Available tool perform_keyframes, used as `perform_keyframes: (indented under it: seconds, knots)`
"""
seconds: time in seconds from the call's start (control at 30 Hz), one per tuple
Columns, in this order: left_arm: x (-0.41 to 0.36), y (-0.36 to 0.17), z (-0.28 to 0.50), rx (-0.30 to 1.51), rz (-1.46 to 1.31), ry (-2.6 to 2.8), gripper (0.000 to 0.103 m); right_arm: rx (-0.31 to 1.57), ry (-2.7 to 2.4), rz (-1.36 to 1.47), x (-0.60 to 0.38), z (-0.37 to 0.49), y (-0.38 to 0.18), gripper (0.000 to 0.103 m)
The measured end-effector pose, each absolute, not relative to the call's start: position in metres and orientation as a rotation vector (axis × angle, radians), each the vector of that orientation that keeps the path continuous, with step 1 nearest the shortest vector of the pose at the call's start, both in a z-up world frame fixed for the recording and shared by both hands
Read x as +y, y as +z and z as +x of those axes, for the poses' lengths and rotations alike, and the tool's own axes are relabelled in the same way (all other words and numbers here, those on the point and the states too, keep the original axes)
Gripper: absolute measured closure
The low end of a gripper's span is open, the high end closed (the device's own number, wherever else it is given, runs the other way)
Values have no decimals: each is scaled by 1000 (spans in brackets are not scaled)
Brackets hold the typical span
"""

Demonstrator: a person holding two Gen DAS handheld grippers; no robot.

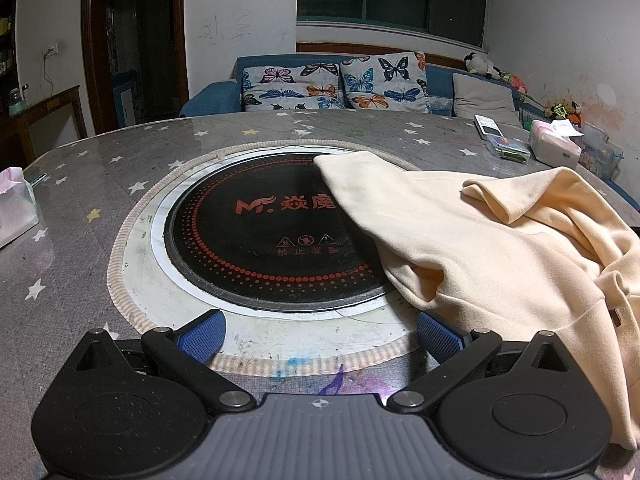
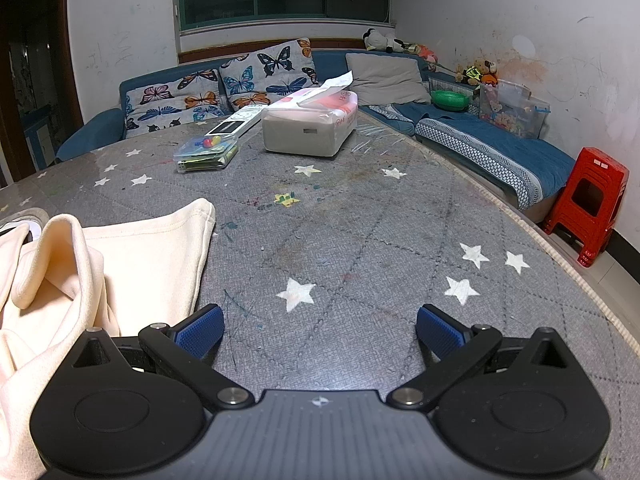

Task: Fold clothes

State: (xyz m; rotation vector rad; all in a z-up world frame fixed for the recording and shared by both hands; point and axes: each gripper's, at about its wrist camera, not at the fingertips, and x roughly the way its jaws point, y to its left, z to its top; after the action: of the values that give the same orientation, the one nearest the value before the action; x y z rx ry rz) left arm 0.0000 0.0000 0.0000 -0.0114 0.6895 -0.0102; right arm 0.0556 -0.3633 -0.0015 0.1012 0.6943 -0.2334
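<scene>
A cream garment (image 1: 500, 248) lies crumpled on the round table, covering the right part of the black hotplate (image 1: 256, 236) at its centre. My left gripper (image 1: 320, 336) is open just in front of the hotplate; its right blue pad sits at the garment's near edge and nothing is between the fingers. In the right wrist view the same garment (image 2: 92, 264) is bunched at the left, one flat corner reaching onto the grey star-patterned cloth (image 2: 360, 240). My right gripper (image 2: 320, 330) is open over bare cloth, its left pad beside the garment's edge.
At the table's far side are a tissue box (image 2: 310, 122), a clear plastic box (image 2: 206, 154) and a remote (image 2: 236, 122). A pink-white pack (image 1: 16, 208) lies at the left. A blue sofa (image 2: 480, 148) wraps behind the table; a red stool (image 2: 584, 204) stands at the right.
</scene>
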Motion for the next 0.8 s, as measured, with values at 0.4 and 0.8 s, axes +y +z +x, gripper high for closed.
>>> perform_keyframes:
  seconds: [0.4,0.8]
  knots:
    - [0,0,0,690,-12,-10,0,702,-236,100,-361,57,-1,0]
    - [1,0,-1,690,-11,-11,0,700,-234,106,-363,56,0,0]
